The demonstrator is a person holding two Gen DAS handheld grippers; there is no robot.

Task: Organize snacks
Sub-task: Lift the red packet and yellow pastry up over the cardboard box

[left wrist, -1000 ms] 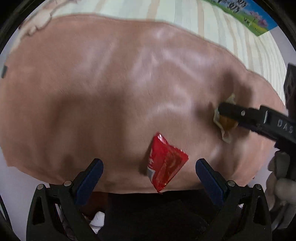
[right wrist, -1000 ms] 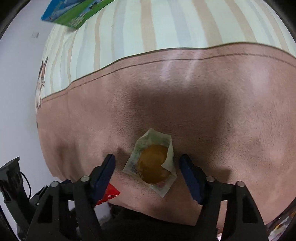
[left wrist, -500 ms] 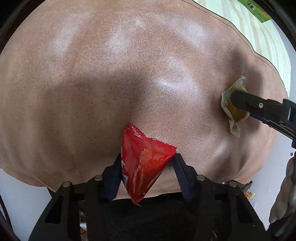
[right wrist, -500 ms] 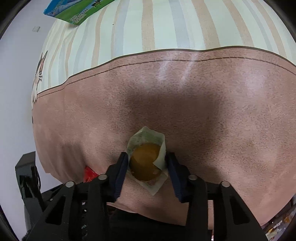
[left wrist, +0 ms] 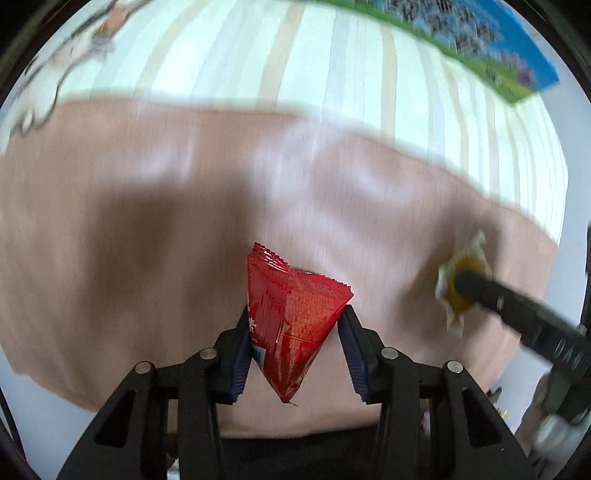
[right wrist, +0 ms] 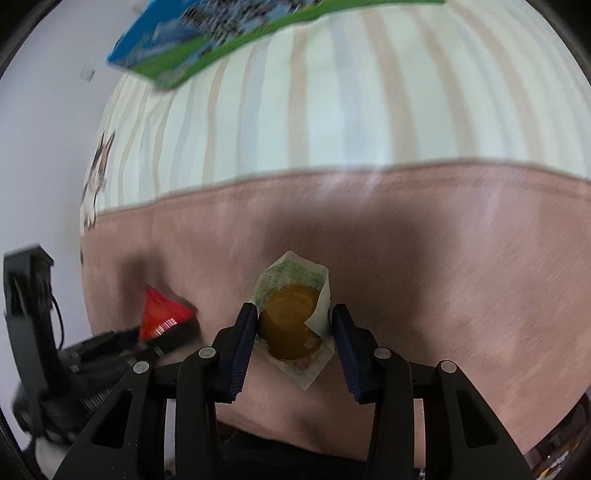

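Observation:
My left gripper (left wrist: 295,325) is shut on a red triangular snack packet (left wrist: 291,317) and holds it above the brown mat (left wrist: 147,221). The packet and left gripper also show in the right wrist view (right wrist: 162,314) at the lower left. My right gripper (right wrist: 293,325) is shut on a clear-wrapped yellow round snack (right wrist: 291,321), lifted off the mat (right wrist: 443,258). In the left wrist view that snack (left wrist: 465,280) sits at the right, pinched by the right gripper's dark finger.
Beyond the brown mat lies a pale striped cloth (left wrist: 332,74) with a cat print (right wrist: 96,173) at its left. A blue and green box (left wrist: 480,48) lies at the far edge, also in the right wrist view (right wrist: 221,33). White surface borders the mat.
Both grippers closed on their snacks and lifted them off the mat. The views tilted up, so the striped cloth and the box now show more.

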